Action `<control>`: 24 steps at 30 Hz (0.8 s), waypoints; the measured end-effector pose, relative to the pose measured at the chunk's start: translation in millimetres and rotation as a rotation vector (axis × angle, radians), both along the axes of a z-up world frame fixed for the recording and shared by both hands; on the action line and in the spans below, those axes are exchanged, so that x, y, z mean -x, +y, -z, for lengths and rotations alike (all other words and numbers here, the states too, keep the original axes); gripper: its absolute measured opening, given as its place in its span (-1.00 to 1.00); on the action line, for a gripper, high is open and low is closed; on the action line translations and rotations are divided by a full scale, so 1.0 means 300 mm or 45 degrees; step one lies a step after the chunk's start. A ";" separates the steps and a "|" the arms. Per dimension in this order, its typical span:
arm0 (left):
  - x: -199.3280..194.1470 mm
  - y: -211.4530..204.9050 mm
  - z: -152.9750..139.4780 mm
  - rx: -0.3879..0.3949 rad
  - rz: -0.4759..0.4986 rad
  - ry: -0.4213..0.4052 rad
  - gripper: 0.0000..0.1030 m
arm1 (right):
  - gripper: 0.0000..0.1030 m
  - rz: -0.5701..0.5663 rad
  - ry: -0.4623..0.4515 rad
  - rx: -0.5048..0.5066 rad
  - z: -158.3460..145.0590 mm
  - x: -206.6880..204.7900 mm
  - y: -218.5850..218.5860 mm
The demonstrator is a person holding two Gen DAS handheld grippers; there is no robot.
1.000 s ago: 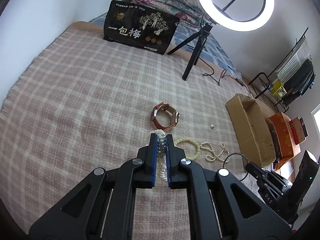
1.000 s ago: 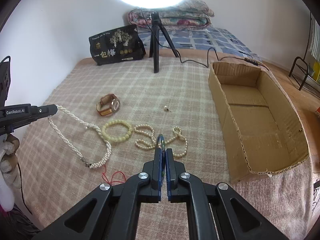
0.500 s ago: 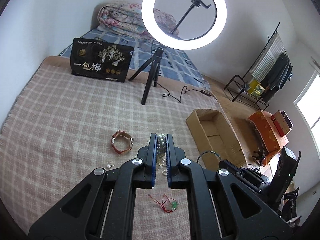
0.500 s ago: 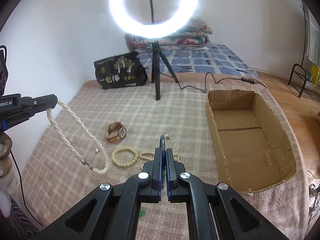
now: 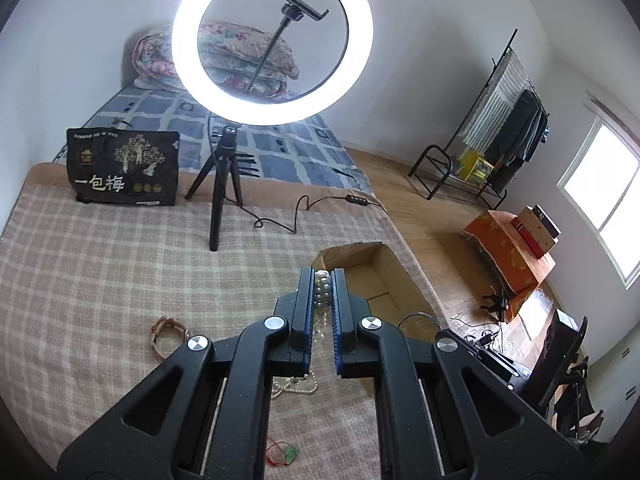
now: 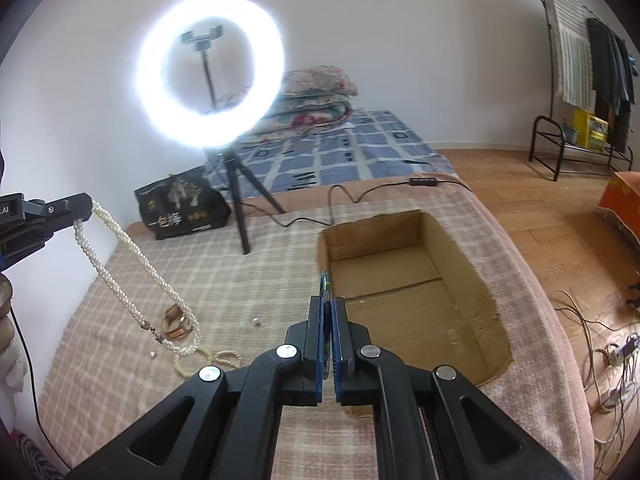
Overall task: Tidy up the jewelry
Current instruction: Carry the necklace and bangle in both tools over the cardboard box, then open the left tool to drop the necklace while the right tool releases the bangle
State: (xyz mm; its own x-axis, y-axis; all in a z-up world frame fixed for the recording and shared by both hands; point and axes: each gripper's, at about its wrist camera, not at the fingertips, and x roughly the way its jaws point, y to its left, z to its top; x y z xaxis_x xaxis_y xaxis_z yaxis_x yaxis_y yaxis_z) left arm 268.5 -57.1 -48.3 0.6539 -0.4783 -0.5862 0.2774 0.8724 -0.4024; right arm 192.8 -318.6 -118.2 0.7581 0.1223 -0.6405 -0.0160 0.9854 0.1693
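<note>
The left gripper (image 5: 323, 276) is clamped on a long white pearl-bead necklace (image 6: 120, 268), which dangles above the pink checked blanket (image 6: 248, 280). The right gripper (image 6: 327, 300) pinches something thin and green-blue, seemingly a small trinket. Beyond lie a brown leather-strap watch (image 5: 166, 330), then the open brown cardboard box (image 6: 404, 280), then a glowing white ring light (image 5: 272, 40).

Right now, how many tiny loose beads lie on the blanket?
2. One bead lies between the watch and the box; the other bead lies left of the hanging pearl necklace's end. More may be hidden.
</note>
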 end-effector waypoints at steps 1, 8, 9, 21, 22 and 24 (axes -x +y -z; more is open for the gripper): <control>-0.013 -0.021 -0.004 0.003 0.010 -0.003 -0.89 | -0.99 0.013 0.007 -0.012 0.003 -0.004 -0.016; -0.122 -0.226 -0.044 -0.024 0.099 -0.041 -0.89 | -0.99 0.053 0.056 -0.030 0.034 -0.020 -0.067; -0.140 -0.260 -0.046 -0.033 0.112 -0.046 -0.89 | -0.99 0.054 0.063 -0.026 0.039 -0.021 -0.065; -0.334 -0.563 0.046 -0.153 0.214 0.022 -0.89 | -0.99 0.071 0.159 -0.024 0.115 -0.049 -0.082; -0.351 -0.583 0.065 -0.166 0.221 0.037 -0.89 | -0.99 0.072 0.164 -0.023 0.119 -0.050 -0.080; -0.376 -0.610 0.100 -0.184 0.226 0.064 -0.89 | -0.99 0.074 0.176 -0.016 0.127 -0.053 -0.077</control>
